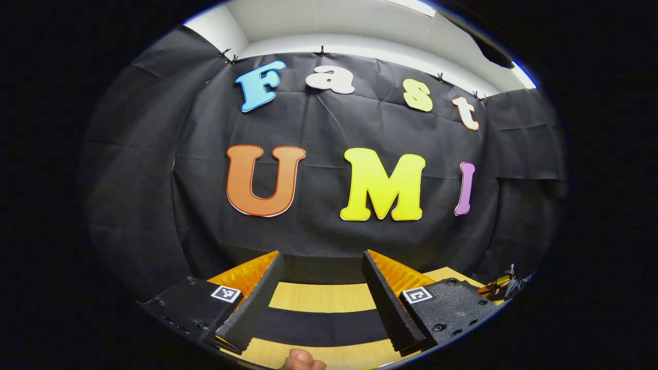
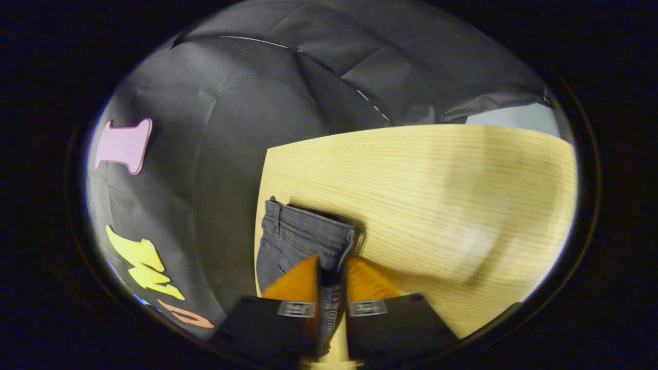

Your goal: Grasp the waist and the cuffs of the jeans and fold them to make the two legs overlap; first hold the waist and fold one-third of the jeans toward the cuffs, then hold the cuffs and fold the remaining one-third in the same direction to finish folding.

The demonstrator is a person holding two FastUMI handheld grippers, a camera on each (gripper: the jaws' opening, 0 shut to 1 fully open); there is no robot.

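The dark grey jeans (image 2: 295,234) lie at the left edge of the wooden table (image 2: 437,195) in the right gripper view, waistband and belt loops facing up. My right gripper (image 2: 329,273) is shut on a fold of the waist fabric, which runs down between its fingers. In the left gripper view my left gripper (image 1: 323,256) is open, fingers wide apart, held above the table (image 1: 318,298) and pointing at the booth wall, with nothing between them.
A dark band (image 1: 318,326) crosses the table under the left gripper; I cannot tell what it is. A fingertip (image 1: 303,361) shows at the bottom edge. An orange and black object (image 1: 501,287) sits at the far right. Bare wood stretches right of the jeans.
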